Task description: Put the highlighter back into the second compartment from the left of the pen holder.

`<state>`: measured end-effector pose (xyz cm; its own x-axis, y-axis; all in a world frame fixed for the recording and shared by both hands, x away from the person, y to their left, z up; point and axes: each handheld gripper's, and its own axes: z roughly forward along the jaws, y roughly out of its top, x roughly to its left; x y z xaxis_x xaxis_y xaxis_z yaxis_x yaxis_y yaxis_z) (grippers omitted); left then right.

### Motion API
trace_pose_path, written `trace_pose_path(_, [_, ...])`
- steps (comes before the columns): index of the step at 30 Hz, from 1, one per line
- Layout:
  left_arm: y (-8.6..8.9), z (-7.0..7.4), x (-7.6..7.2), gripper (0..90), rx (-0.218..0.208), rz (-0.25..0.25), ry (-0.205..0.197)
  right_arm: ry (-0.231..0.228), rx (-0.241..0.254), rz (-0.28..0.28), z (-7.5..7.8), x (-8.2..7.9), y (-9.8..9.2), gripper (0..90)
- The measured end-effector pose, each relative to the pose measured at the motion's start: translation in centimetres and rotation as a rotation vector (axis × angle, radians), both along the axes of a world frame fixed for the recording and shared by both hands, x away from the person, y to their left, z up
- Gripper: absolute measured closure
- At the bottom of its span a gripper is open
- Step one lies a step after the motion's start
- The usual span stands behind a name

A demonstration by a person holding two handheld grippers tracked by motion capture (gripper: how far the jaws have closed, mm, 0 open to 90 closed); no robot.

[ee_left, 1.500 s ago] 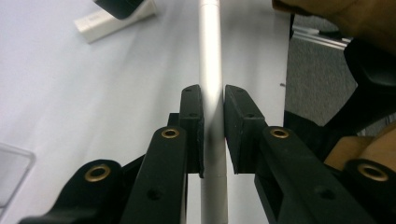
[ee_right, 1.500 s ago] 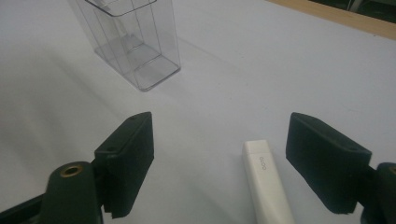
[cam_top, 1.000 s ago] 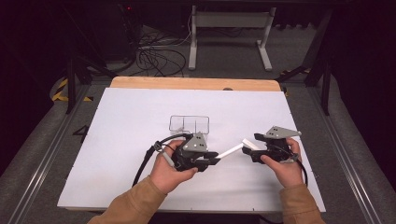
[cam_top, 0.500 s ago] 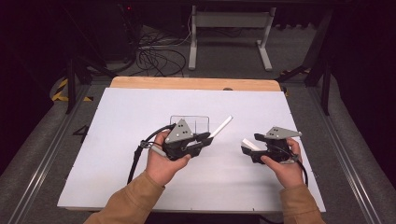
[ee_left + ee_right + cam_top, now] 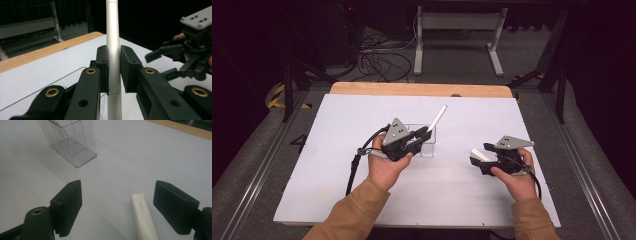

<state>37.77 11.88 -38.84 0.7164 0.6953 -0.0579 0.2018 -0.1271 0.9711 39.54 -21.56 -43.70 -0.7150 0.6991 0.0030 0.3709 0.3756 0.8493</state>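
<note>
On my left claw [image 5: 428, 131] the jaws are pressed in on a white pen-like stick [image 5: 438, 118], one pad against each side of its barrel. In the left gripper view the stick [image 5: 113, 45] rises straight up between the pads and runs on past the tips. From the high view the free end slants up and away beyond the claw's tips, clear of the worktop [image 5: 337, 130].

Just under and ahead of that claw sits a clear plastic bin [image 5: 430, 146]; I read its rim as partly covered by the claw, though the transparent walls are hard to trace from above. In the right gripper view the bin [image 5: 72, 143] stands upright on the worktop, well ahead of my right claw and off to its left jaw's side.

My right claw [image 5: 117, 206] has its jaws spread wide with nothing between the pads. A short white cap-like piece [image 5: 142, 216] lies inside the gap, nearer the right jaw; I cannot tell whether it touches that jaw. In the high view the right claw [image 5: 477, 159] points toward the left one, the two well apart.
</note>
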Motion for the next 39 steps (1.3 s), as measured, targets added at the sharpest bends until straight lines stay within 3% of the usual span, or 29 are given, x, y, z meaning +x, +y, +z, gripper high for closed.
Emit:
trace_pose_path(8, [0.0, -0.6, 1.2, 77.9, -0.024, 0.076, -0.036, -0.001, 0.001, 0.003, 0.0, 0.0, 0.1, 23.4])
trace_pose_path(19, [0.2, -1.7, 2.3, 77.8, -0.004, 0.159, -0.062, -0.001, 0.002, 0.009, 0.0, 0.0, 0.1, 23.2])
trace_pose_path(39, [0.1, -3.1, 3.5, 77.8, 0.012, 0.203, -0.063, -0.012, 0.012, 0.024, 0.2, -0.1, 0.2, 22.9])
